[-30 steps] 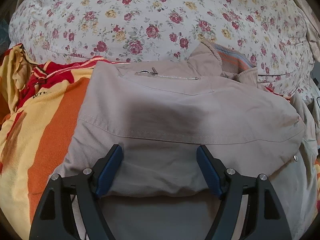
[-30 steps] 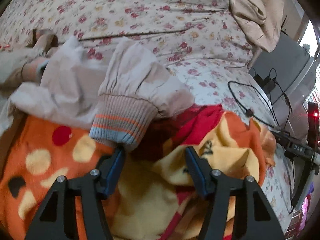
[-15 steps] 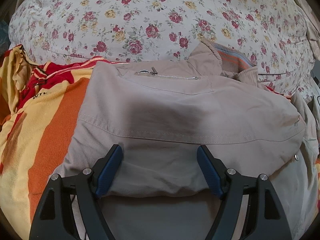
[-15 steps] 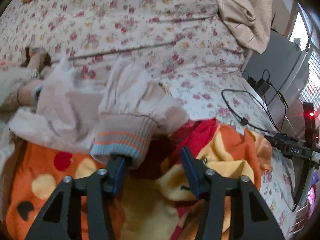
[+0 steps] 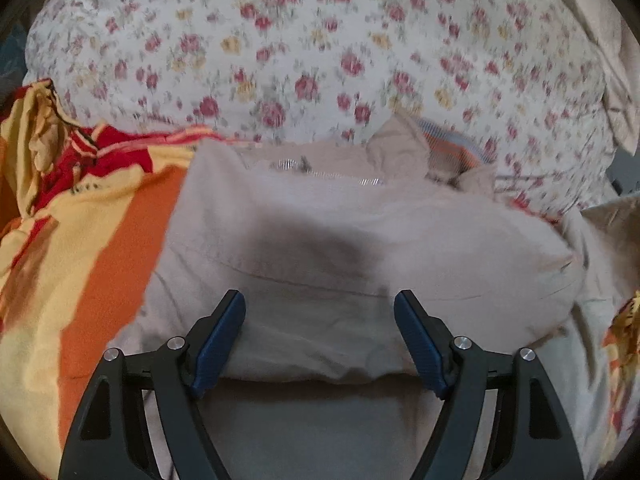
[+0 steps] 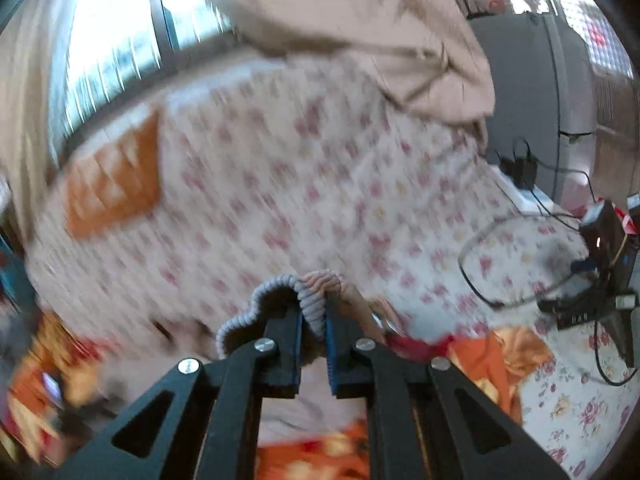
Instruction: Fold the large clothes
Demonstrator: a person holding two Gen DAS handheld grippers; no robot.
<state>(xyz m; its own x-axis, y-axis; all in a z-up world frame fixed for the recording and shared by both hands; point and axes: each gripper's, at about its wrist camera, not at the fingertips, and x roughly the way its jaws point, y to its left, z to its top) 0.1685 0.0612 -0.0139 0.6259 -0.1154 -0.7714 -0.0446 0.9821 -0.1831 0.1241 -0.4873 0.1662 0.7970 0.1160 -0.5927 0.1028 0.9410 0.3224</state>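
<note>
1. Left gripper (image 5: pixel 319 336): fingers stand well apart over the near fold of the beige cotton jacket with a silver zip (image 5: pixel 360 248). Nothing lies between them, and whether the tips touch the cloth cannot be told.
2. Right gripper (image 6: pixel 312 316): fingers are clamped together on the ribbed grey knit cuff (image 6: pixel 308 300) of the jacket's sleeve, with a pinch of rib standing above the tips. The view is heavily blurred.
3. Location of the work: the jacket lies bunched on an orange, yellow and red patterned blanket (image 5: pixel 92 248), itself on the bed with a floral sheet (image 5: pixel 304 52).
4. Step in hand, by judgement: carrying the sleeve across the body of the jacket. To do it well, keep the cuff pinched deep in the rib, draw the sleeve taut and flat before lowering, and let the left gripper pin the body so it does not drag.
5. Obstructions: the blanket is rumpled beneath and may ride along with the jacket. The jacket's collar area near the zip is crumpled and will need smoothing.
6. Surroundings: black cables (image 6: pixel 520 272) and a black device (image 6: pixel 604 236) lie on the bed at the right edge, and a loose beige cloth (image 6: pixel 400 40) is piled beyond. Keep the sleeve clear of the cables.
</note>
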